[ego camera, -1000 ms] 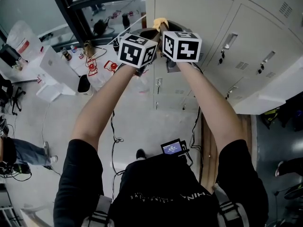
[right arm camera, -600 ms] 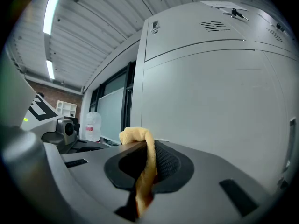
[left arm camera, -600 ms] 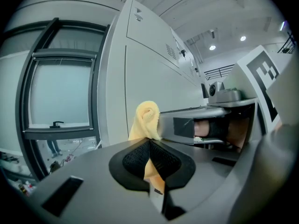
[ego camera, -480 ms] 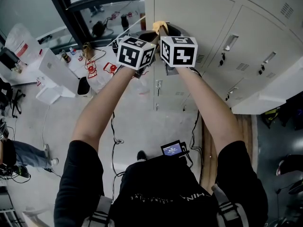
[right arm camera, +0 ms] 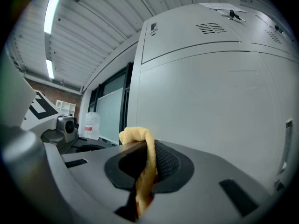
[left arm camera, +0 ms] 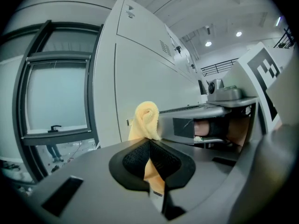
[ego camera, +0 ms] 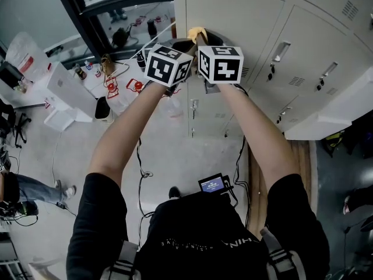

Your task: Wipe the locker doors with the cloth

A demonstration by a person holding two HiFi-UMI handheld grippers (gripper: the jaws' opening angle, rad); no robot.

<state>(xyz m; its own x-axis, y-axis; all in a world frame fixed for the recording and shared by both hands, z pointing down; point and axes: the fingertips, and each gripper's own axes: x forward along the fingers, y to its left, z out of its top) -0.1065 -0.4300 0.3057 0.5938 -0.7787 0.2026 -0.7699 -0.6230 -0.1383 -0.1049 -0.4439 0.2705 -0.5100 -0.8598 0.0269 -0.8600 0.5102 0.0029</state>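
Observation:
A yellow cloth (ego camera: 197, 32) is bunched between my two grippers, close to the pale grey locker door (ego camera: 245, 16). My left gripper (ego camera: 185, 41) is shut on the cloth (left arm camera: 145, 120), which sticks up out of its jaws. My right gripper (ego camera: 203, 39) is shut on the same cloth (right arm camera: 142, 162), its free end curling over to the left. Both marker cubes sit side by side in the head view. Whether the cloth touches the door cannot be told. The right gripper view looks up the tall locker door (right arm camera: 205, 106).
More locker doors with handles (ego camera: 281, 51) run to the right. A dark-framed window (left arm camera: 56, 97) stands left of the lockers. Below lie a cluttered white table (ego camera: 64, 80), cables on the floor (ego camera: 140, 156) and a wooden strip (ego camera: 256, 179). A person's legs (ego camera: 29, 188) show at far left.
Both grippers and the cloth have barely moved, with only a slight shift in the view. The person at the far left has moved a little.

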